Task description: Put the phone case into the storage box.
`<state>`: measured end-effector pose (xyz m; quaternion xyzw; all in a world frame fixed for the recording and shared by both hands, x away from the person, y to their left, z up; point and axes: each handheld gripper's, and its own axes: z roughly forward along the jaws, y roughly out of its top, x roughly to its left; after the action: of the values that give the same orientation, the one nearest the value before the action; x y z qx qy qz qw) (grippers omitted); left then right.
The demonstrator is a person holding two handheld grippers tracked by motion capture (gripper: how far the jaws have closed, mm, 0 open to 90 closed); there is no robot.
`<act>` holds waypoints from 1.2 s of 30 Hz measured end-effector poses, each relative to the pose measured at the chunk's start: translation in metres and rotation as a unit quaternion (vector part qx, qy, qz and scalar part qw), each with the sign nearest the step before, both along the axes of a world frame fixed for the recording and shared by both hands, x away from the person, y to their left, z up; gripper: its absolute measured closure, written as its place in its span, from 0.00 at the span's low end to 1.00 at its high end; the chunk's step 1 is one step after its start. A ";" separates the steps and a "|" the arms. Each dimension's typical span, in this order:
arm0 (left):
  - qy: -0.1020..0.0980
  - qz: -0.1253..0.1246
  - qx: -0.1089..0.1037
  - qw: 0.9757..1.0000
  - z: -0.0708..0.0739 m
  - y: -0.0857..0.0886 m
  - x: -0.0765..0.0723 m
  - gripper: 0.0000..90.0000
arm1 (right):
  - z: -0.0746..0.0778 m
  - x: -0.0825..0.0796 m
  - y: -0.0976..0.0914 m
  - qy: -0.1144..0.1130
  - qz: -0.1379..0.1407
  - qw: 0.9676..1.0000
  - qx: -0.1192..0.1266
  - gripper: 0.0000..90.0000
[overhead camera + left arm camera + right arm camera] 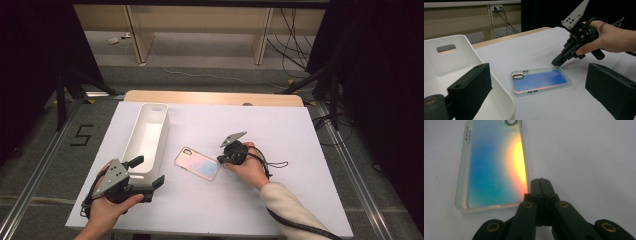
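Note:
An iridescent phone case [198,163] lies flat on the white table, camera hole toward the far left; in the left gripper view the phone case [540,80] looks blue, in the right gripper view the phone case [494,165] glows blue and orange. My right gripper [220,160] is shut, its tips at the case's near right corner; the right gripper [556,62] points down at that edge, and its jaws [541,181] are pressed together with nothing between them. My left gripper [149,172] stands open by the near end of a white bin [146,137], nothing between its jaws.
The long white bin [456,62] lies left of the case, empty inside, a handle slot in its end wall. A white sheet [280,200] covers the wooden table. A cable trails from the right hand. Dark stands and floor cables lie beyond the table.

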<state>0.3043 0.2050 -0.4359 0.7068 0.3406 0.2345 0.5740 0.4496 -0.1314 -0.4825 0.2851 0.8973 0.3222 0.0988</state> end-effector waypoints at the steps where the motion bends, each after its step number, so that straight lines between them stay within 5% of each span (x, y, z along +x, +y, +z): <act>1: 0.001 0.002 0.003 1.000 0.000 0.000 -0.001 0.07 | 0.000 0.000 0.000 0.000 0.000 1.000 0.000 1.00; 3: 0.000 0.000 0.000 1.000 0.000 0.000 0.000 0.07 | 0.002 -0.004 0.001 0.012 0.003 1.000 -0.003 1.00; 36: 0.002 0.002 0.001 1.000 0.001 0.000 -0.001 0.07 | 0.004 -0.041 0.025 0.009 0.065 0.997 -0.033 1.00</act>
<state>0.3036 0.2053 -0.4354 0.7072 0.3424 0.2345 0.5724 0.4088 -0.1061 -0.4784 0.2256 0.9249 0.2956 0.0789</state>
